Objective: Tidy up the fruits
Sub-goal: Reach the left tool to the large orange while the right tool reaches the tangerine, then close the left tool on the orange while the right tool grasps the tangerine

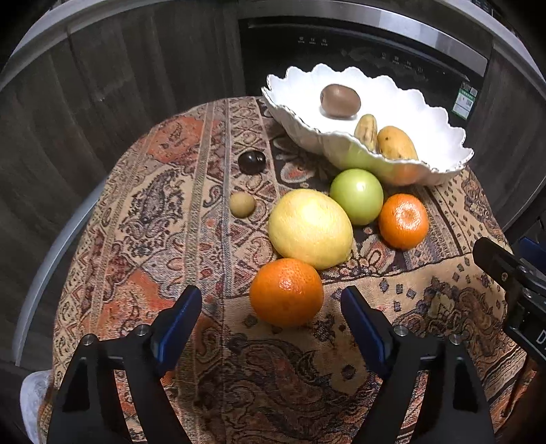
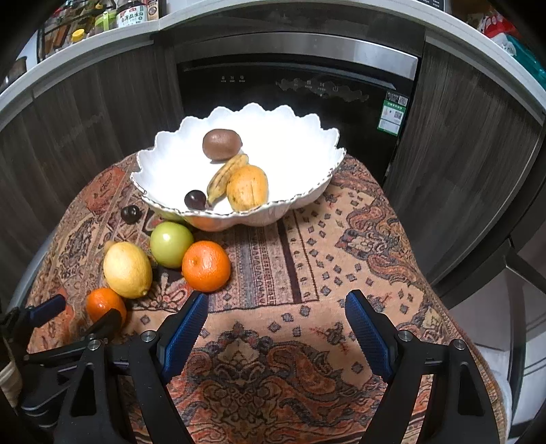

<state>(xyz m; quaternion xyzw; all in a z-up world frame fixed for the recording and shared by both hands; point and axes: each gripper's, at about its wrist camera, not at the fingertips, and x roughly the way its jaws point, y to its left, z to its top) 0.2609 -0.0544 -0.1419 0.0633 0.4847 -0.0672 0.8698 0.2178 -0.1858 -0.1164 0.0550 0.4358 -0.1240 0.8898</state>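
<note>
A white scalloped bowl (image 1: 440, 136) (image 2: 307, 177) holds a kiwi (image 1: 340, 101) (image 2: 221, 144), a small banana (image 2: 227, 179), a mango (image 2: 247, 188) and a dark plum (image 2: 195, 199). On the patterned cloth lie a near orange (image 1: 286, 292) (image 2: 104, 304), a lemon (image 1: 310, 229) (image 2: 127, 269), a green apple (image 1: 356, 196) (image 2: 171, 244), a second orange (image 1: 403, 221) (image 2: 206, 266), a dark plum (image 1: 252, 162) (image 2: 130, 214) and a small tan fruit (image 1: 242, 204). My left gripper (image 1: 271, 304) is open, the near orange just ahead between its fingers. My right gripper (image 2: 276, 307) is open and empty.
The cloth-covered table (image 2: 341, 273) drops off at its rounded edges. A black appliance door (image 2: 297, 88) and dark wood cabinets stand behind. Bottles (image 2: 131, 13) sit on the counter above. The right gripper's body (image 1: 512, 283) shows at the left view's right edge.
</note>
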